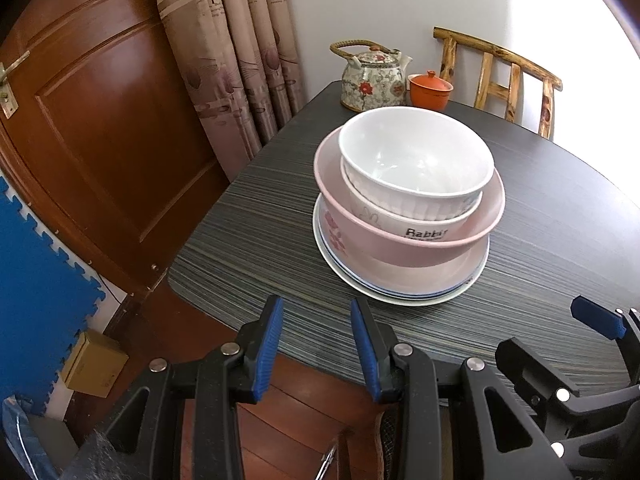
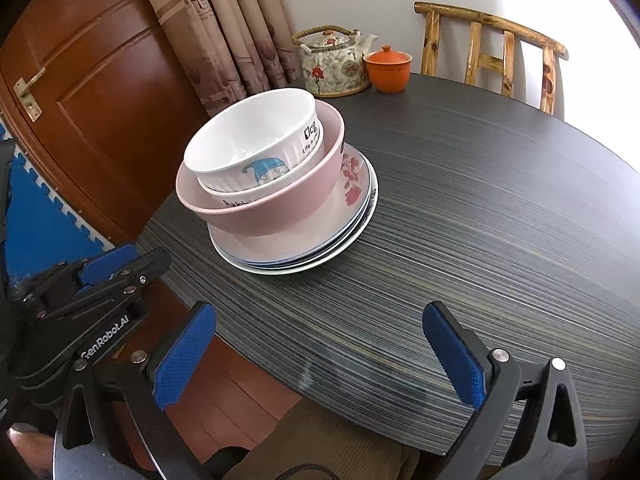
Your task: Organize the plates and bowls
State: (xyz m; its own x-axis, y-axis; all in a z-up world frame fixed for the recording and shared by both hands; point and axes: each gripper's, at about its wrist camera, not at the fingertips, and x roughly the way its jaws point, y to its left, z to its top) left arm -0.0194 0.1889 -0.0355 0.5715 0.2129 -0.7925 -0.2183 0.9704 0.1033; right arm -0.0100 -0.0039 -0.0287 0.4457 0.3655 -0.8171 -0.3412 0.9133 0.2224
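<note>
A stack of dishes stands on the dark striped table [image 1: 560, 240]. A white ribbed bowl [image 1: 416, 160] sits on top, nested in a white "Rabbit" bowl [image 1: 416, 224], inside a pink bowl [image 1: 384, 248], on several plates [image 1: 400, 294]. In the right wrist view the same white bowl [image 2: 256, 140], pink bowl [image 2: 264, 212] and plates [image 2: 304, 256] show. My left gripper [image 1: 316, 308] is open and empty at the table's near edge, short of the stack. My right gripper [image 2: 320, 316] is open wide and empty over the table, right of the left one.
A floral teapot [image 1: 374, 78] and an orange lidded cup [image 1: 430, 90] stand at the table's far edge. A wooden chair [image 1: 500, 80] is behind the table. A wooden door [image 1: 100, 120], curtain [image 1: 232, 60] and blue foam mat [image 1: 36, 272] lie left.
</note>
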